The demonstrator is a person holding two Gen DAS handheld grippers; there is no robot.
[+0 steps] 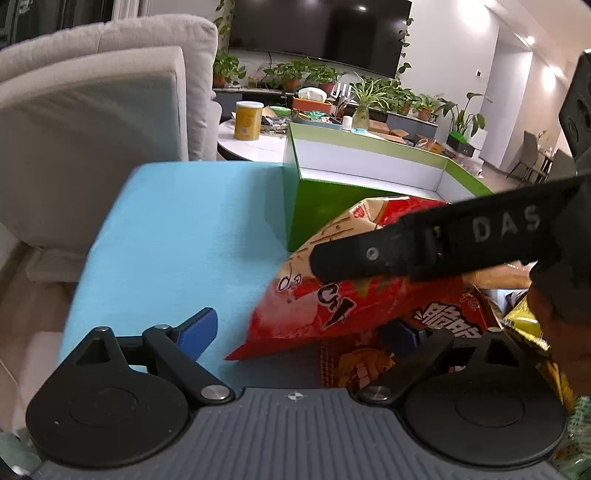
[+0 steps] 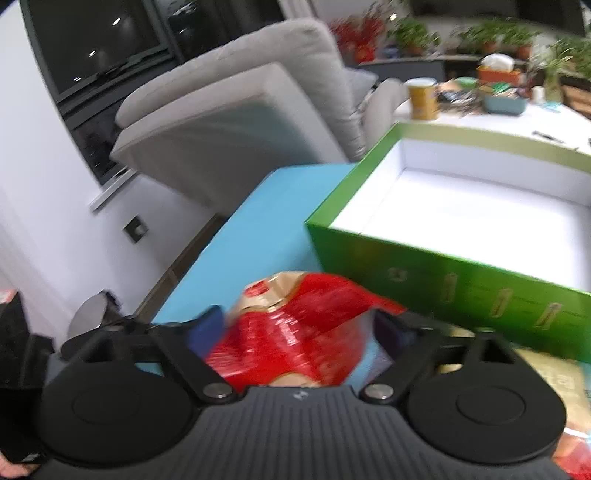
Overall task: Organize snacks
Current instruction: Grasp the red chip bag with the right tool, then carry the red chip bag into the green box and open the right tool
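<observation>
Your right gripper (image 2: 299,328) straddles the red snack bag (image 2: 295,332), jaws spread, unpinched; green box (image 2: 443,280) lies far-right.

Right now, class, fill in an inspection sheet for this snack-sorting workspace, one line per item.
Surface: blue tabletop, bare on its left part.
Job's things: red bag lies tilted before the open green box; nothing seen inside the box; yellow packet at the right edge.
Clutter: yellow can and small items on the white table behind.
Grippers: left hand-held gripper open, with the bag's corner over the gap; right hand-held gripper straddles the bag, grip unclear through blur.
Cables: nothing seen.
Surroundings: sofa, TV, potted plants.
</observation>
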